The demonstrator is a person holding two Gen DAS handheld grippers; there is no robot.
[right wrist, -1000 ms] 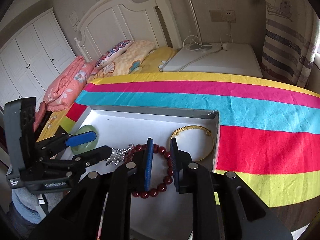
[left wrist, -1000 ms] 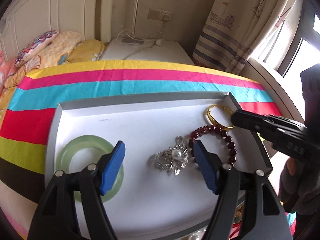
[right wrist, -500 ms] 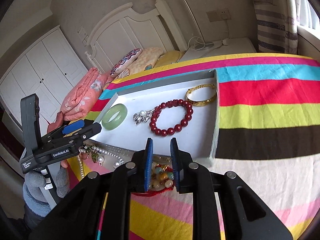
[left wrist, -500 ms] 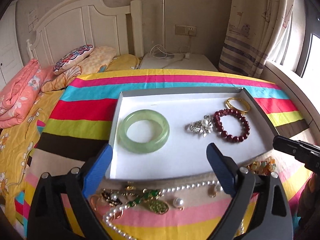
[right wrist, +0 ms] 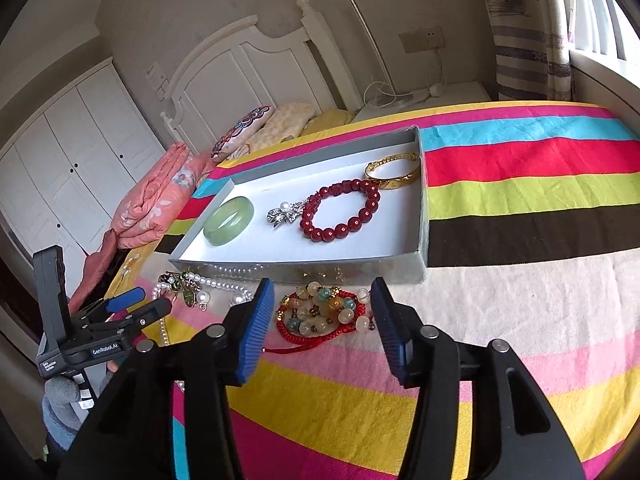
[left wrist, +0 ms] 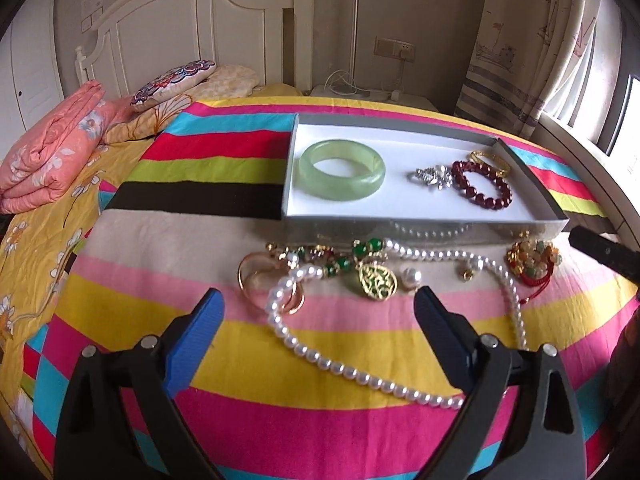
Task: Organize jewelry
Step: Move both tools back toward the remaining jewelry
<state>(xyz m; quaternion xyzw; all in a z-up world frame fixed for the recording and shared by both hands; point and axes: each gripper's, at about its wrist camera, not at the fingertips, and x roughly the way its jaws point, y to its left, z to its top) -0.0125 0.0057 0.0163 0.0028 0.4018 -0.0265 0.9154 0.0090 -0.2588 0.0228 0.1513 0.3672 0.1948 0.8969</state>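
So both grippers are hanging over the striped bedspread [left wrist: 224, 176] with nothing in them: the left gripper [left wrist: 318, 326] has its blue pads spread wide, and the right gripper [right wrist: 322, 322] has its fingers apart too, framing the beaded bracelet [right wrist: 322, 314] with the red cord that lies on the cloth just in front of the tray [right wrist: 304, 270]. The tray is a shallow white box sitting on the bed, and inside it there's a green bangle [left wrist: 342, 175] on the left, then a silver brooch [left wrist: 434, 176] touching a dark red bead bracelet [left wrist: 482, 185], and a gold bangle [right wrist: 394, 170] in the far right corner. Loose on the bedspread near the tray's front wall are a pearl necklace [left wrist: 344, 368], a gold pendant [left wrist: 376, 282] with green beads, and a rose gold ring-shaped piece [left wrist: 256, 280], all kind of tangled together
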